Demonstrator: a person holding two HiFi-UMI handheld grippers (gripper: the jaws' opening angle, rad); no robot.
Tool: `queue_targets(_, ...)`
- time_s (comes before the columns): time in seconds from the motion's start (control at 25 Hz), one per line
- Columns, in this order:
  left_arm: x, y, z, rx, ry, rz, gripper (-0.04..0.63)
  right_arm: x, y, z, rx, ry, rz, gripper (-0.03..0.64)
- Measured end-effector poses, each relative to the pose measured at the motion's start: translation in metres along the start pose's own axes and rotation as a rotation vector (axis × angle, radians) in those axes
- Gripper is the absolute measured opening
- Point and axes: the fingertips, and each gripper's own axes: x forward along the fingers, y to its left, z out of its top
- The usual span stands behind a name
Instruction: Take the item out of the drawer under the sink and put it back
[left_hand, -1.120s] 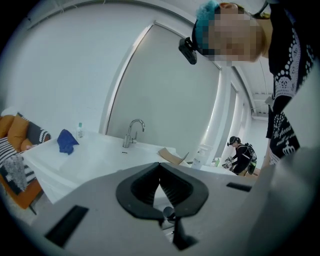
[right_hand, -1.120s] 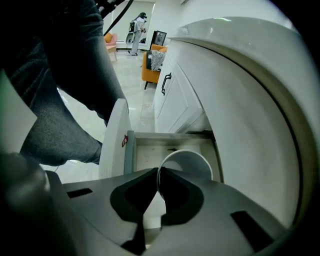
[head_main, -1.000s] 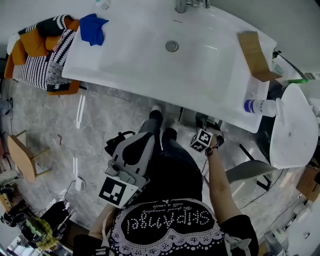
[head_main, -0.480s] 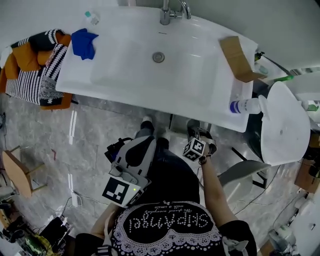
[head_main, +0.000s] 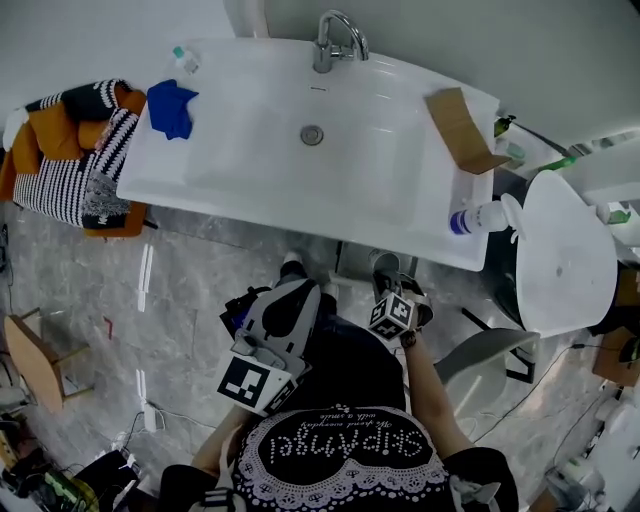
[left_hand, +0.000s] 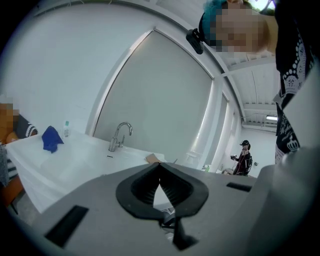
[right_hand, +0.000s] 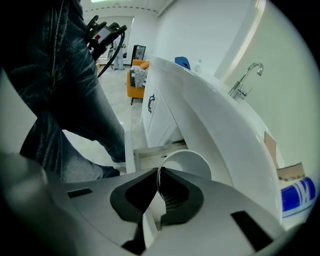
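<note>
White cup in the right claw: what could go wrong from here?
The right claw pinches only the thin rim of the white cup, so it could pivot or slip and drop toward the open drawer. The overhanging edge of the sink sits close beside the cup; lifting might knock it.

White round cup (right_hand: 187, 165), rim pinched in right tool (right_hand: 159, 172), held over the open white drawer (right_hand: 150, 152)

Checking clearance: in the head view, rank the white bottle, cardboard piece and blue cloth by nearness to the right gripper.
From the right gripper:
1. white bottle, right edge of sink
2. cardboard piece, sink's right rear
3. blue cloth, left rear corner
</note>
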Motion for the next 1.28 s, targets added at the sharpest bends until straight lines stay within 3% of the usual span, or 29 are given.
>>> queue_targets(0.2,0.000,-0.008,-0.002,0.003,-0.004,-0.015,0.005,-0.015,0.006,0.006,0.068,-0.027,0.030,0.026)
queue_targets(0.4,-0.002,-0.012,-0.001,0.002,-0.012,-0.029,0.005,-0.033,0.003,0.014,0.127,-0.072,0.005,0.026)
queue_targets(1.28,-0.004,-0.038,-0.001,-0.007,-0.038,-0.132,0.005,-0.158,-0.034,0.040,0.432,-0.347,-0.247,0.026)
